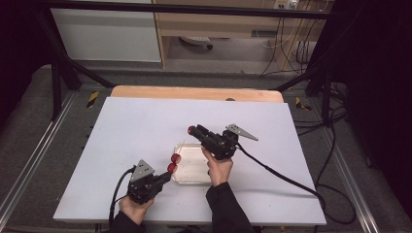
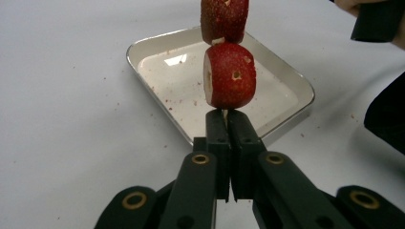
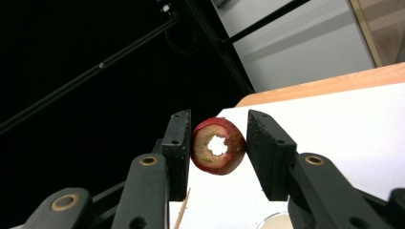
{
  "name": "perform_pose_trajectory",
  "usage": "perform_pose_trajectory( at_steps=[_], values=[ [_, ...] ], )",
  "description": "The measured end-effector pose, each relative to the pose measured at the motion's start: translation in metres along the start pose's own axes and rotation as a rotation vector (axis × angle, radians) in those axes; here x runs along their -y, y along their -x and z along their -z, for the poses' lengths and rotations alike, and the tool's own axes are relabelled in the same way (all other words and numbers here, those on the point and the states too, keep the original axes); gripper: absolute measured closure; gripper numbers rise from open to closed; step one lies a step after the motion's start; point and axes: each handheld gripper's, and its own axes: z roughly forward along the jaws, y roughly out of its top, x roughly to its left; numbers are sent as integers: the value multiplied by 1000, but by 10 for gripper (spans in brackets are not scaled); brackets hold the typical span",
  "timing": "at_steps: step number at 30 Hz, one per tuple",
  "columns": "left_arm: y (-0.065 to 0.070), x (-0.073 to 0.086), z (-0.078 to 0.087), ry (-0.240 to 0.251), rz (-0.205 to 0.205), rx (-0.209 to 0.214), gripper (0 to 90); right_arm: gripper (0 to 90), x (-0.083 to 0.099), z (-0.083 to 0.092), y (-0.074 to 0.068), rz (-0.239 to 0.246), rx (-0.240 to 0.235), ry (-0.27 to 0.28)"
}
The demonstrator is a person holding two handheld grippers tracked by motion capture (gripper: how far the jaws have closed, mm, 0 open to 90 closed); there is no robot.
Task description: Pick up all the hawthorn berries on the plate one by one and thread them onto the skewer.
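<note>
Clamping the bare end of a thin wooden skewer (image 2: 223,112) between its closed jaws, the left hand-held gripper (image 1: 164,177) holds two red fruit slices (image 2: 229,76) threaded on it above the near edge of a shallow metal tray (image 2: 143,47) on the white bench (image 1: 136,131). Farther out, the right hand-held gripper (image 3: 217,155) holds a third cored slice (image 3: 218,146) between half-open jaws, raised beyond the tray; I judge two slices done and this one left to thread on.
</note>
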Motion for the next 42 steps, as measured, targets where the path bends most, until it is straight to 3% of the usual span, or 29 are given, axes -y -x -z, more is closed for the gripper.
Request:
perform_pose_trajectory(
  at_steps=[18,30,42],
  values=[
    [11,-15,-13,25,40,12,881,626,-1,-1,1,-9,-9,71],
    [11,-16,-15,26,45,15,881,626,1,-2,0,-13,-24,69],
    [12,-20,-17,61,93,19,883,627,9,-2,-1,3,-29,48]
  ],
)
